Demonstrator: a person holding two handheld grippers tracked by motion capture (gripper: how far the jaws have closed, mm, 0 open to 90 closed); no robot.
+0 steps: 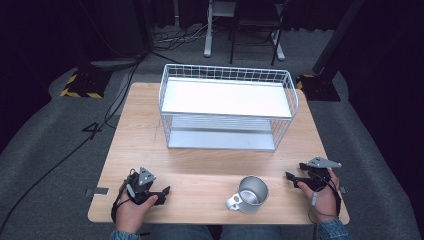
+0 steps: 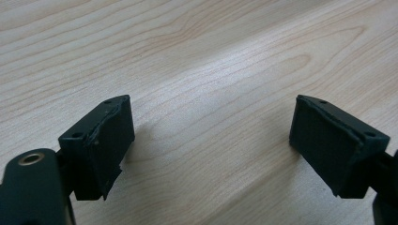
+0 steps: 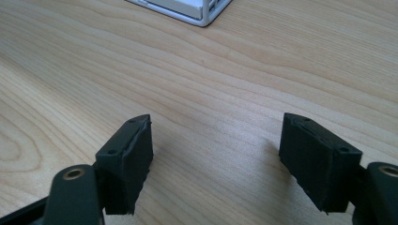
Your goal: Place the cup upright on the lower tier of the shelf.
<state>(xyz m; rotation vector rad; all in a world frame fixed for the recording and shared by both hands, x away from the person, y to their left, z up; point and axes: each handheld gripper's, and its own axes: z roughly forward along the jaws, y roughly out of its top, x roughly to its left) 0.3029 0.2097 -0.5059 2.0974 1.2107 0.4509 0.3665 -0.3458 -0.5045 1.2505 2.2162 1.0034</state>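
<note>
One metal mug [image 1: 251, 194], one white wire rack [image 1: 227, 106] with two tiers, two hand-held grippers, one wooden table [image 1: 145, 135].

The mug stands upright near the front edge of the table, right of centre, mouth up, handle pointing toward the lower left in the high view. It sits between the two hand-held grippers, nearer the right one, touching neither.

Left hand-held gripper [image 1: 162, 192] rests low at the front left of the table, held in the person's left hand [image 1: 134, 207], jaws pointing right toward the mug; a stretch of bare wood separates them. In the left gripper view its jaws stand wide apart with nothing between them, just wood grain below.

Right hand-held gripper [image 1: 294, 172] is at the front right, near the table's right edge, held in the right hand [image 1: 322, 197], jaws pointing left and slightly away from the person. The mug lies just beside it, to its left and a bit nearer the front edge. In the right gripper view its jaws are spread wide, empty, and a corner of the rack's base shows at the top.

The rack sits at the back centre of the table, well apart from mug and both grippers. Open wood runs across the middle between rack and mug, and on both sides of the rack. Grey carpet floor [image 1: 50, 135] surrounds the table.
</note>
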